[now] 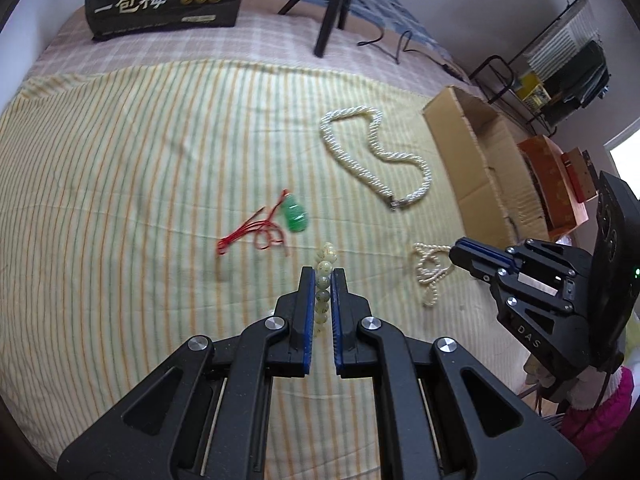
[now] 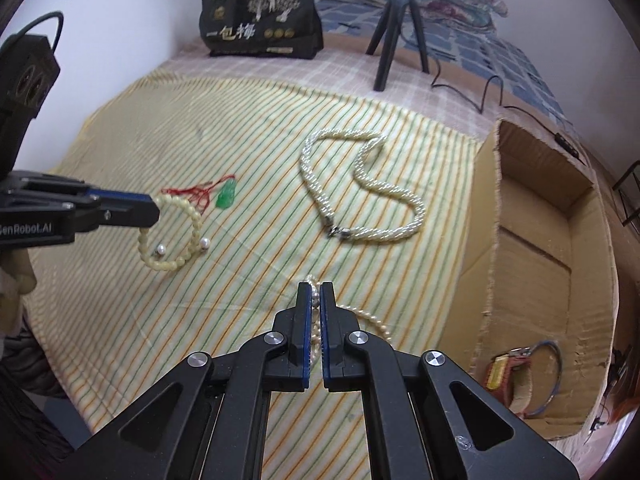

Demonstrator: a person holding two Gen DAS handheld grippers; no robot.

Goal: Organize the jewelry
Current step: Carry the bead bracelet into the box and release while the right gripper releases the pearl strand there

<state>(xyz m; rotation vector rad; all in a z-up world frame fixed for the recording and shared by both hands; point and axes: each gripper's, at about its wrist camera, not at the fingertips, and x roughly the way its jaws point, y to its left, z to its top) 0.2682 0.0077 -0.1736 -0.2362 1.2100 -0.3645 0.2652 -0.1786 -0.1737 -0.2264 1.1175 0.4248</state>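
Both grippers' fingers hold narrow: left gripper (image 1: 322, 280) pinches the jade bead bracelet (image 2: 170, 232), right gripper (image 2: 315, 294) the thin pearl strand (image 1: 430, 276). Lift each clear of the bed (image 1: 120, 200), then carry to the cardboard box (image 2: 540, 248) without snagging.

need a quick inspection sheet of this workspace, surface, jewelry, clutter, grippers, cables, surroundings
Surface: striped yellow cloth spread over a checked bedcover.
Job's things: bead bracelet in the left gripper; thin pearl strand in the right gripper; twisted pearl necklace and green pendant on its red cord lying loose; two loose pearls by the bracelet; cardboard box at the right, holding a watch and a blue ring-shaped item.
Clutter: black snack bag at the far edge.
Grippers: left gripper shut on the bracelet; right gripper shut on the strand.
Cables: black cable trailing from the tripod.
Surroundings: folded quilts, white wall, metal rack.
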